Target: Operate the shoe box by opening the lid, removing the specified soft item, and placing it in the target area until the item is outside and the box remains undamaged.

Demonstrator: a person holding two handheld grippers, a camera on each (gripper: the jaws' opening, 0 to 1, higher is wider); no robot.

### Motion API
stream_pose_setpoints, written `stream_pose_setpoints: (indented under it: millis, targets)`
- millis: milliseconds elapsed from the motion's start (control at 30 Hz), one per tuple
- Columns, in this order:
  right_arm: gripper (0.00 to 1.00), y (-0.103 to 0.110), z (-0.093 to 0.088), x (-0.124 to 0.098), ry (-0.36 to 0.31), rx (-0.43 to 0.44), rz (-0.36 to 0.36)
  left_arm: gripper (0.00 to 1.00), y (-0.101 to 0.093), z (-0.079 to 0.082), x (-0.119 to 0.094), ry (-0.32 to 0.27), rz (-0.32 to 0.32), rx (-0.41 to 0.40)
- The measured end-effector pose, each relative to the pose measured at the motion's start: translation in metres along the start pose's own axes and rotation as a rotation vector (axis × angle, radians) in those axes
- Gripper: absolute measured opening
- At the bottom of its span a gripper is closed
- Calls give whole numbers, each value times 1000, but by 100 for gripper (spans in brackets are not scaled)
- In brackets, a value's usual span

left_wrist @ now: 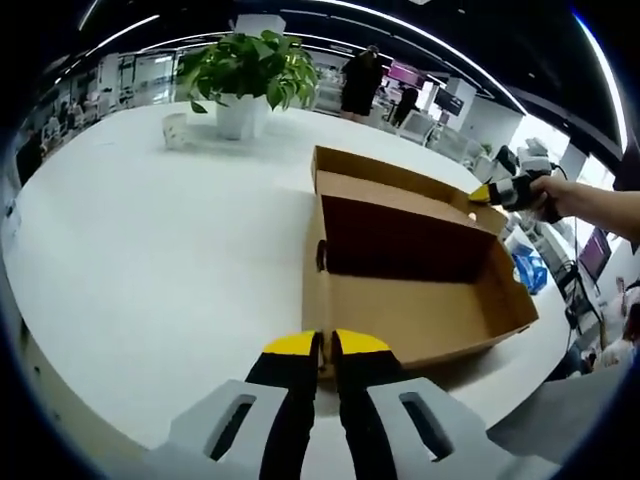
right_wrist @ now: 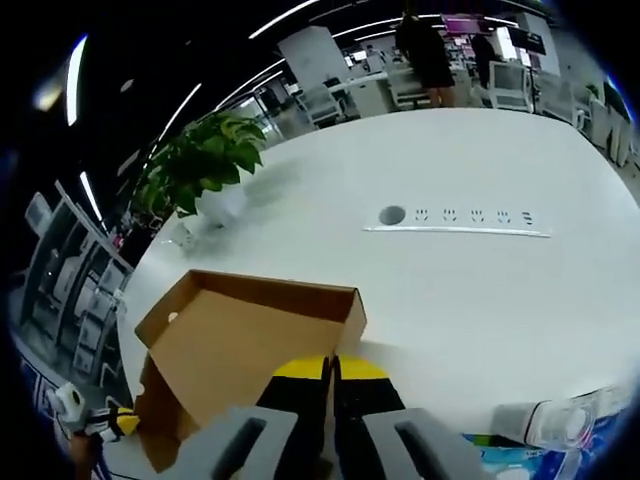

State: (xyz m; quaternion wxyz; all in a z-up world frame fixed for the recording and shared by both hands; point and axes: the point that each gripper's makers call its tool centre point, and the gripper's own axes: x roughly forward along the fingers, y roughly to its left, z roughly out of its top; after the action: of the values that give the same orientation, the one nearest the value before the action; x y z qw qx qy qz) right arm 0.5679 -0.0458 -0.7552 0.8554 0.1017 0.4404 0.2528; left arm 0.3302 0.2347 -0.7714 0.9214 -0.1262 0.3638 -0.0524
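A brown cardboard shoe box (left_wrist: pixel 420 310) lies open on the white table, its lid (left_wrist: pixel 400 180) standing up at the far side. The floor inside shows bare cardboard. My left gripper (left_wrist: pixel 325 345) is at the box's near wall, jaws pinched together on its edge. My right gripper (left_wrist: pixel 505 190), held by a hand, touches the lid's right corner. In the right gripper view the box (right_wrist: pixel 230 360) sits just in front of my right gripper (right_wrist: pixel 330 368), whose jaws are closed at the lid's edge (right_wrist: pixel 340 300). The left gripper (right_wrist: pixel 95 425) shows at the box's far corner.
A potted plant (left_wrist: pixel 245 70) in a white pot stands at the table's back, with a small white cup (left_wrist: pixel 175 130) beside it. A socket strip (right_wrist: pixel 455 220) is set in the table top. People stand beyond the table. A blue bag (left_wrist: pixel 530 270) lies off the right edge.
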Motion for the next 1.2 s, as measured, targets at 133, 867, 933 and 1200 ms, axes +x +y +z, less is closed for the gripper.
stream_pose_setpoints:
  millis: [133, 867, 933, 1200]
  targets:
    - [0, 4, 5, -6, -30, -17, 10, 4, 0, 0, 0, -1, 2, 1]
    - [0, 29, 22, -41, -158, -175, 50, 4, 0, 1, 2, -9, 1, 0]
    - [0, 33, 23, -46, -176, -194, 56, 4, 0, 1, 2, -12, -1, -6]
    - [0, 43, 19, -60, -219, -251, 60, 4, -1, 0, 1, -19, -6, -11]
